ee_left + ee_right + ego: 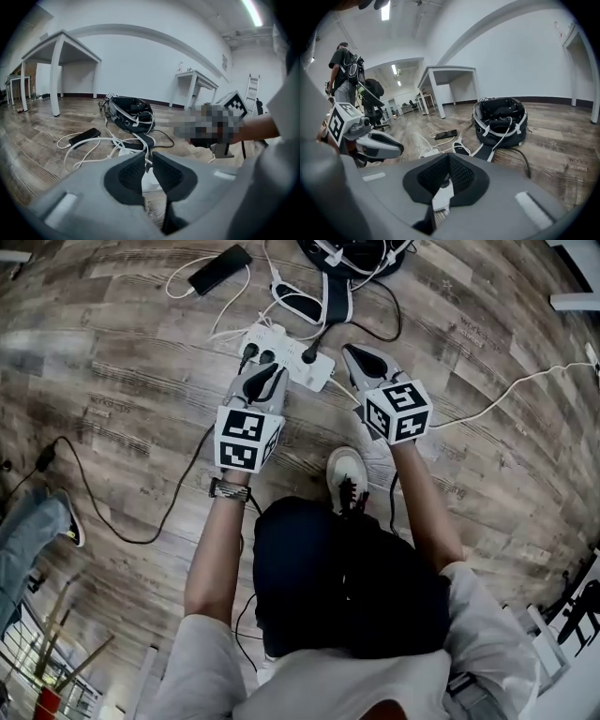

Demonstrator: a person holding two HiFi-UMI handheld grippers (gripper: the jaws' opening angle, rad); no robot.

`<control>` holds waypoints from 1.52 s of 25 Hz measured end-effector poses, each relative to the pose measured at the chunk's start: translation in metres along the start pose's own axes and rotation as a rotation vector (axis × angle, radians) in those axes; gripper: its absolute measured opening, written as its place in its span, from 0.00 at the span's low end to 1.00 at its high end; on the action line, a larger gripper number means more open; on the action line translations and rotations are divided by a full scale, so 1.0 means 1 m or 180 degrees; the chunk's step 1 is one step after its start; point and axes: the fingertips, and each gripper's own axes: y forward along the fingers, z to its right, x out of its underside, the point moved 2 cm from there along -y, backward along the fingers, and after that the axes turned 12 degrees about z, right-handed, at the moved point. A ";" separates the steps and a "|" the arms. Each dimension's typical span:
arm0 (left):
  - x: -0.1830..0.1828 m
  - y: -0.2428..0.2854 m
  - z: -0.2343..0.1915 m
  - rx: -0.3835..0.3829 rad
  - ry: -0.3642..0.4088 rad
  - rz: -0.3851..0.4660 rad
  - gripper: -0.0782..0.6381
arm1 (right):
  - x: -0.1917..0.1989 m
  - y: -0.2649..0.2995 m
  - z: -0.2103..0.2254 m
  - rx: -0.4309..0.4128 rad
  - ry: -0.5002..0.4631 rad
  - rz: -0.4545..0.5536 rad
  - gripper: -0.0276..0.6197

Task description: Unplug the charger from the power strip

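A white power strip (pixel 292 367) lies on the wood floor, in the head view just ahead of both grippers. Two black plugs (pixel 256 356) sit at its near left end. A third black plug (pixel 309 355) with a black cable sits further right. White cables (pixel 192 268) run from its far end to a flat black device (pixel 220 268). My left gripper (pixel 266 371) hangs just over the two black plugs, its jaws a narrow gap apart with nothing between them (pixel 148 154). My right gripper (pixel 356 354) is beside the strip's right end, shut and empty (pixel 449 157).
A black backpack (pixel 352 254) lies beyond the strip. The person's shoe (pixel 347 474) is close behind the grippers. A black cable (pixel 141 521) loops at the left, and a white cable (pixel 506 390) runs off right. Tables (pixel 58 51), a ladder (pixel 251 86) and another person (pixel 344 65) stand further off.
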 end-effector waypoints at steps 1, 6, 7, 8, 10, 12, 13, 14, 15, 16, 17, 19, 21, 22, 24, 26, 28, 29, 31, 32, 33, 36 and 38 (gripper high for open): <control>0.009 0.005 0.001 0.0022 0.0018 -0.0033 0.17 | 0.010 0.005 0.002 0.0007 0.0018 -0.0022 0.05; 0.039 0.022 0.000 0.0058 0.0080 -0.0103 0.22 | 0.052 0.018 0.006 -0.0031 -0.0022 -0.0198 0.05; 0.043 0.024 0.000 0.0060 0.0078 -0.0112 0.23 | 0.059 0.019 0.005 -0.0056 -0.0045 -0.0241 0.05; 0.048 0.026 0.001 0.0068 0.0077 -0.0130 0.23 | 0.066 0.020 0.005 -0.0075 -0.0060 -0.0277 0.05; 0.059 0.031 0.007 0.0118 0.0101 -0.0193 0.26 | 0.081 0.018 0.006 -0.0101 -0.0064 -0.0351 0.05; 0.068 0.036 0.014 0.0181 0.0135 -0.0266 0.33 | 0.095 0.015 0.005 -0.0154 -0.0089 -0.0441 0.08; 0.073 0.038 0.016 0.0200 0.0145 -0.0303 0.35 | 0.101 0.015 0.003 -0.0189 -0.0119 -0.0475 0.09; 0.076 0.038 0.015 0.0206 0.0161 -0.0340 0.36 | 0.105 0.016 -0.001 -0.0223 -0.0154 -0.0495 0.09; 0.080 0.039 0.015 0.0199 0.0178 -0.0374 0.36 | 0.110 0.016 -0.004 -0.0250 -0.0190 -0.0506 0.09; 0.083 0.040 0.014 0.0180 0.0182 -0.0400 0.36 | 0.113 0.015 -0.006 -0.0271 -0.0223 -0.0514 0.09; 0.086 0.041 0.013 0.0154 0.0159 -0.0414 0.36 | 0.116 0.014 -0.007 -0.0285 -0.0254 -0.0519 0.09; 0.089 0.044 0.012 0.0105 0.0052 -0.0413 0.37 | 0.120 0.013 -0.008 -0.0308 -0.0318 -0.0526 0.09; 0.091 0.046 0.011 0.0065 -0.0026 -0.0406 0.38 | 0.124 0.016 -0.010 -0.0341 -0.0433 -0.0555 0.09; 0.092 0.047 0.012 0.0053 -0.0048 -0.0407 0.38 | 0.126 0.017 -0.011 -0.0353 -0.0498 -0.0573 0.09; 0.096 0.048 0.014 0.0045 -0.0106 -0.0400 0.38 | 0.131 0.020 -0.012 -0.0345 -0.0529 -0.0597 0.09; 0.097 0.050 0.014 0.0025 -0.0160 -0.0367 0.38 | 0.136 0.022 -0.010 -0.0303 -0.0422 -0.0617 0.09; 0.096 0.052 0.013 -0.0003 -0.0141 -0.0322 0.38 | 0.140 0.024 -0.009 -0.0262 -0.0366 -0.0637 0.09; 0.095 0.053 0.012 -0.0009 -0.0105 -0.0311 0.38 | 0.141 0.025 -0.009 -0.0249 -0.0356 -0.0636 0.09; 0.095 0.056 0.012 -0.0013 -0.0036 -0.0325 0.37 | 0.141 0.025 -0.007 -0.0243 -0.0274 -0.0600 0.09; 0.096 0.058 0.011 -0.0017 -0.0017 -0.0337 0.38 | 0.141 0.026 -0.006 -0.0244 -0.0207 -0.0578 0.09; 0.097 0.060 0.011 -0.0025 -0.0003 -0.0350 0.37 | 0.141 0.025 -0.006 -0.0247 -0.0148 -0.0561 0.09; 0.102 0.064 0.012 -0.0063 0.0061 -0.0411 0.37 | 0.140 0.025 -0.005 -0.0246 -0.0105 -0.0565 0.09; 0.104 0.067 0.014 -0.0048 0.0121 -0.0431 0.35 | 0.140 0.025 -0.005 -0.0233 -0.0081 -0.0583 0.09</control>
